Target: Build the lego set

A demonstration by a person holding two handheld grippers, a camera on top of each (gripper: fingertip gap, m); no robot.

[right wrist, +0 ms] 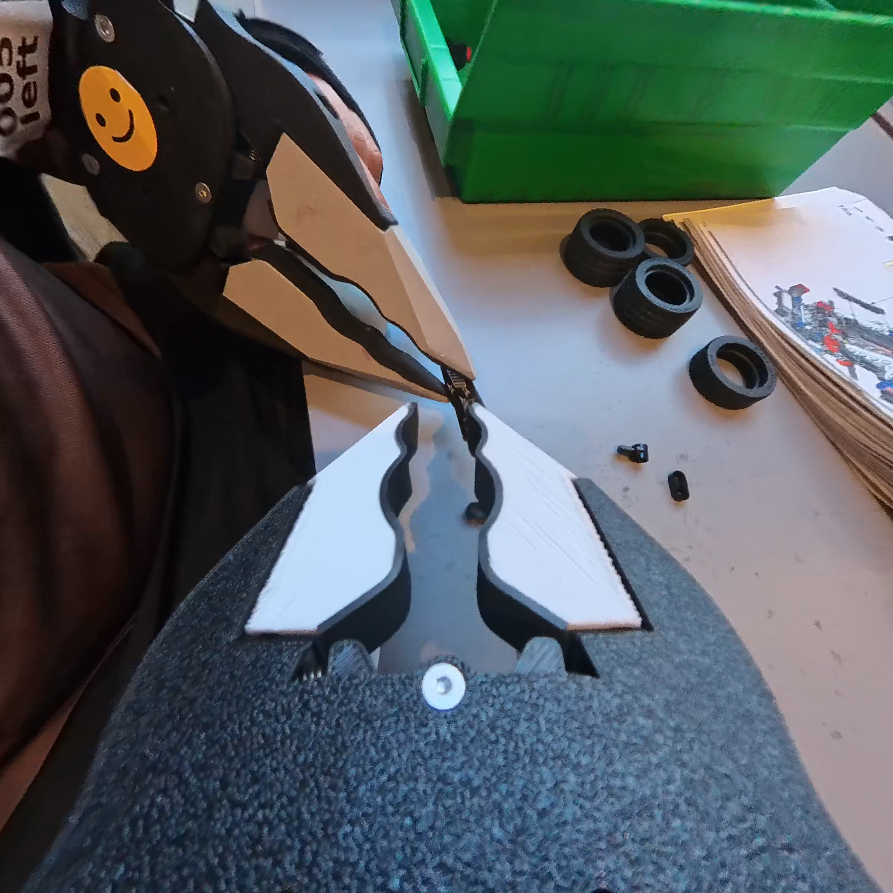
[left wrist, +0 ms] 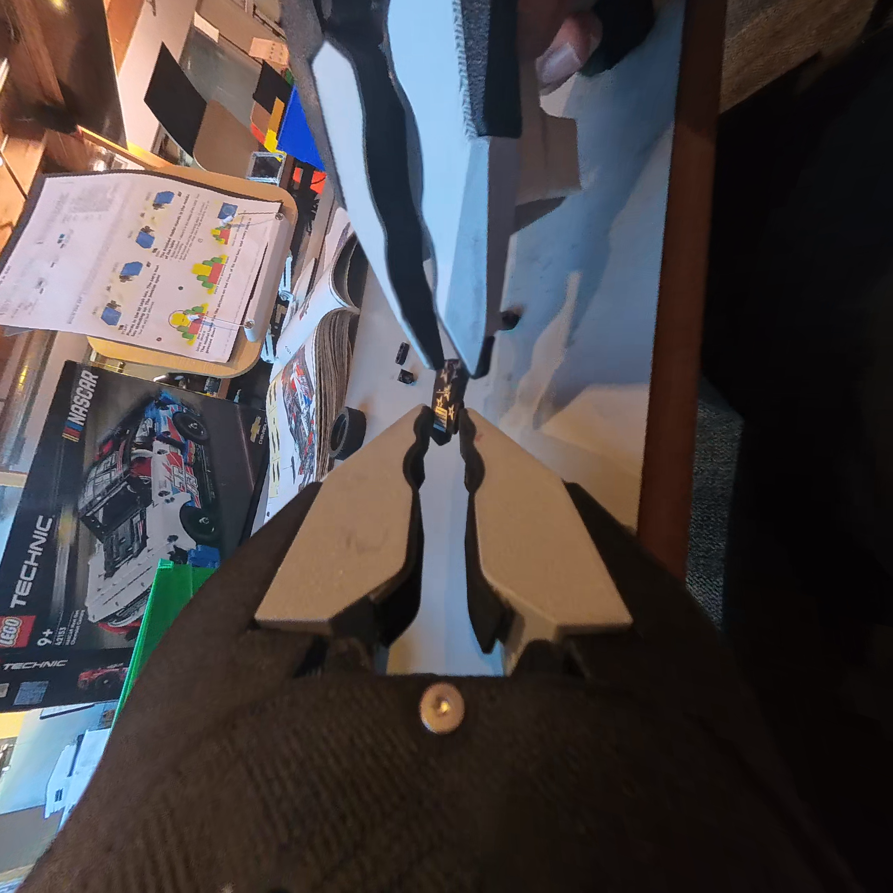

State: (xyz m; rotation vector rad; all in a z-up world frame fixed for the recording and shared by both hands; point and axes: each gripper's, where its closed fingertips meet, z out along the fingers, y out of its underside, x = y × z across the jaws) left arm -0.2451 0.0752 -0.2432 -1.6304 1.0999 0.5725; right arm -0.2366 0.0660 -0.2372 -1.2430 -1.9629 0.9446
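Note:
A small flat black Lego piece with gold stars is held above the white table. My left gripper is shut on its near end. It enters the right wrist view from the upper left, pinching the piece. My right gripper is slightly open around the other end of the piece. The piece rests against its right fingertip, with a gap to the left one. In the left wrist view the right gripper comes down from the top onto the piece.
Several black tyres and two small black pins lie right of the grippers. An open instruction booklet is at the right edge and a green bin behind. The set's box and a printed sheet stand beyond. The grippers are tip to tip, or close to it.

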